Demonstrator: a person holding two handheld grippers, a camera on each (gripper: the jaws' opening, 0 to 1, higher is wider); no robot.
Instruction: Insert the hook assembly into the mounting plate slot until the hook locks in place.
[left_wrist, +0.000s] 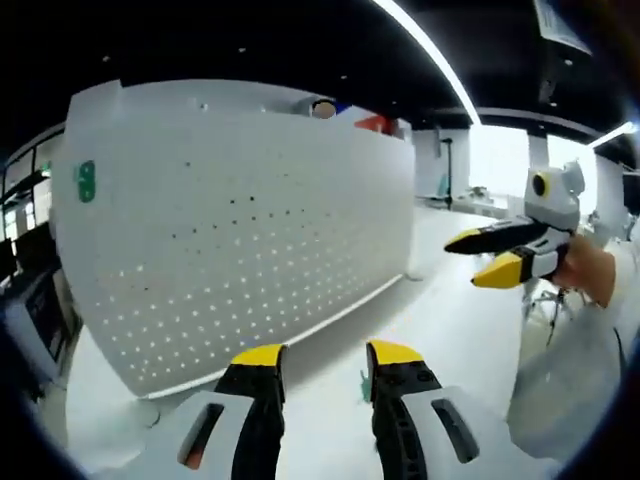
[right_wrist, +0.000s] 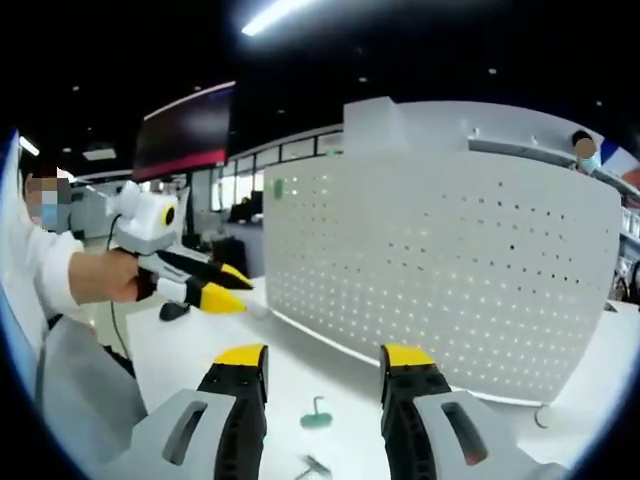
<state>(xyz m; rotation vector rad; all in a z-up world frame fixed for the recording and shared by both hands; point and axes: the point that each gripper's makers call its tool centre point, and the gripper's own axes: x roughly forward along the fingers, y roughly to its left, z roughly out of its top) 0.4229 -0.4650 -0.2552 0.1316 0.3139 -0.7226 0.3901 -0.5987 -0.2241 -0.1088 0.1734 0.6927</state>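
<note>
A white perforated mounting plate (left_wrist: 250, 230) stands upright on the white table, curved by the lens; in the right gripper view the plate (right_wrist: 450, 270) is ahead and to the right. A small green hook (right_wrist: 317, 414) lies on the table in front of my right gripper (right_wrist: 323, 358), which is open and empty. A bit of the green hook (left_wrist: 365, 385) peeks beside the right jaw of my left gripper (left_wrist: 325, 356), also open and empty. The right gripper (left_wrist: 482, 256) comes in from the right, held in a hand. The left gripper (right_wrist: 228, 288) hangs at the left of the plate.
A small metal piece (right_wrist: 313, 466) lies on the table near the hook. A dark object (right_wrist: 173, 311) sits on the table under the left gripper. A green sticker (left_wrist: 85, 182) marks the plate's upper left. A person (left_wrist: 322, 108) stands behind the plate.
</note>
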